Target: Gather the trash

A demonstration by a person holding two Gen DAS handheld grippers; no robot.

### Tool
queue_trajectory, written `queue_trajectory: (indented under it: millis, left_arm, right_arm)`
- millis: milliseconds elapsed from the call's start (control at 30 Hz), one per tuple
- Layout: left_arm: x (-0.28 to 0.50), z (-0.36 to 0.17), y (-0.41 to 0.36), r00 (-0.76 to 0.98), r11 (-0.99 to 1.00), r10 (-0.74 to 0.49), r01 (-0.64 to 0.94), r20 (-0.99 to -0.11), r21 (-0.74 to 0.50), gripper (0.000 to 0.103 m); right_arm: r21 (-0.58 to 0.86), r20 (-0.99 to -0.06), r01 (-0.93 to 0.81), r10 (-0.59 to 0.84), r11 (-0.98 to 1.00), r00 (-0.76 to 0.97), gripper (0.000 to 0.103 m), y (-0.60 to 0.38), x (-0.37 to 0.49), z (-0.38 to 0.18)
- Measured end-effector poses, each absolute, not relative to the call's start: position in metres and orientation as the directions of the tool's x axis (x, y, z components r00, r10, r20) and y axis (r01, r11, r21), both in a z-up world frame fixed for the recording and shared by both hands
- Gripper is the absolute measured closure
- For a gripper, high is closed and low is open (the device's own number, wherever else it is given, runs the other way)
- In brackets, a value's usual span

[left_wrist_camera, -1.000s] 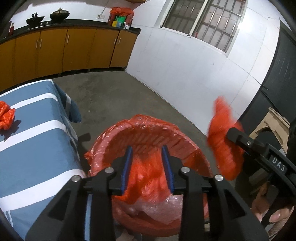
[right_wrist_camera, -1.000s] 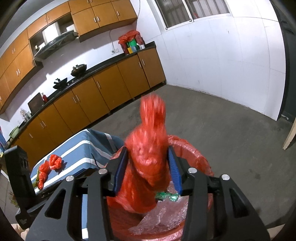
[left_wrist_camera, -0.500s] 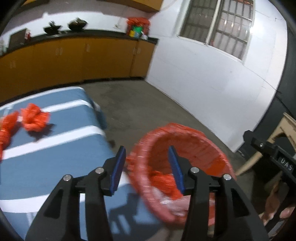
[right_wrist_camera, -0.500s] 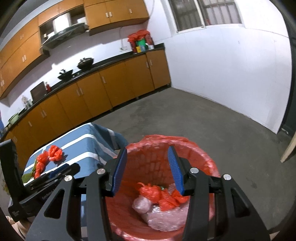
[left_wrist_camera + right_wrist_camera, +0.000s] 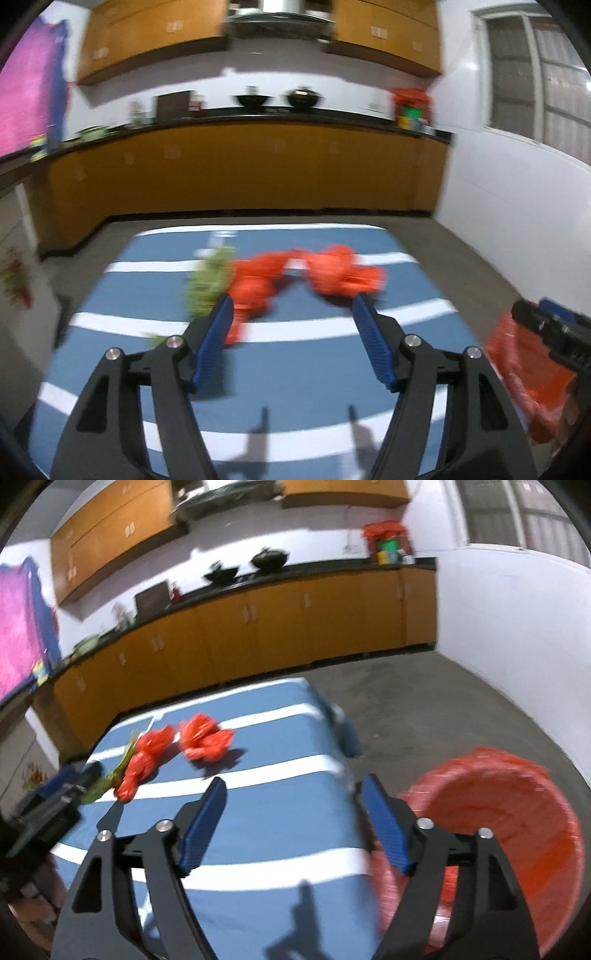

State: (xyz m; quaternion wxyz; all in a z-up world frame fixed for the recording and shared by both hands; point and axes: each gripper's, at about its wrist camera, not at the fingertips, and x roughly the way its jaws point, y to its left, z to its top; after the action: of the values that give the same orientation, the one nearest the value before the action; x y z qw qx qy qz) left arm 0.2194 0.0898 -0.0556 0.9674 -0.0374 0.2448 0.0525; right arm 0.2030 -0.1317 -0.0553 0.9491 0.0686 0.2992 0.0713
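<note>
On striped table point(image 5: 258, 819): two red bags point(image 5: 207, 740) point(image 5: 146, 762), crumpled, side by side, touching or nearly; one green scrap point(image 5: 208, 280) just left of them. Beside table's right edge: one red-lined bin point(image 5: 495, 812) on floor. Two grippers over near end of table, short of bags. Left gripper point(image 5: 291, 347): jaws just been opening, spread wide, nothing between. Right gripper point(image 5: 295, 827): same, jaws just opened, empty. Behind: orange cabinets point(image 5: 280, 624), two dark pots point(image 5: 267, 558) on counter. Nothing between grippers and bags.
</note>
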Motion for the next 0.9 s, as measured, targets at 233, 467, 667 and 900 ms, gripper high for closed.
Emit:
queue_trajectory:
  millis: [233, 467, 667, 900]
  left_arm:
    - [0.229, -0.064, 0.162, 0.841, 0.961, 0.206, -0.269, -0.500, -0.057, 0.034]
    - [0.250, -0.086, 0.205, 0.774, 0.929, 0.238, -0.358, -0.587, -0.095, 0.034]
    - [0.261, -0.102, 0.222, 0.728, 0.910, 0.255, -0.403, -0.636, -0.096, 0.034]
    - [0.272, -0.112, 0.238, 0.685, 0.887, 0.239, -0.442, -0.689, -0.132, 0.034]
  right_arm:
    - [0.156, -0.635, -0.123, 0.195, 0.980, 0.748, 0.015, -0.070, 0.251, -0.087]
    - [0.111, -0.694, -0.130, 0.171, 0.985, 0.700, 0.010, -0.032, 0.286, -0.108]
    - [0.079, -0.766, -0.144, 0.153, 0.986, 0.624, 0.004, -0.013, 0.311, -0.120]
    - [0.029, -0.802, -0.135, 0.104, 0.990, 0.588, 0.002, 0.006, 0.327, -0.127]
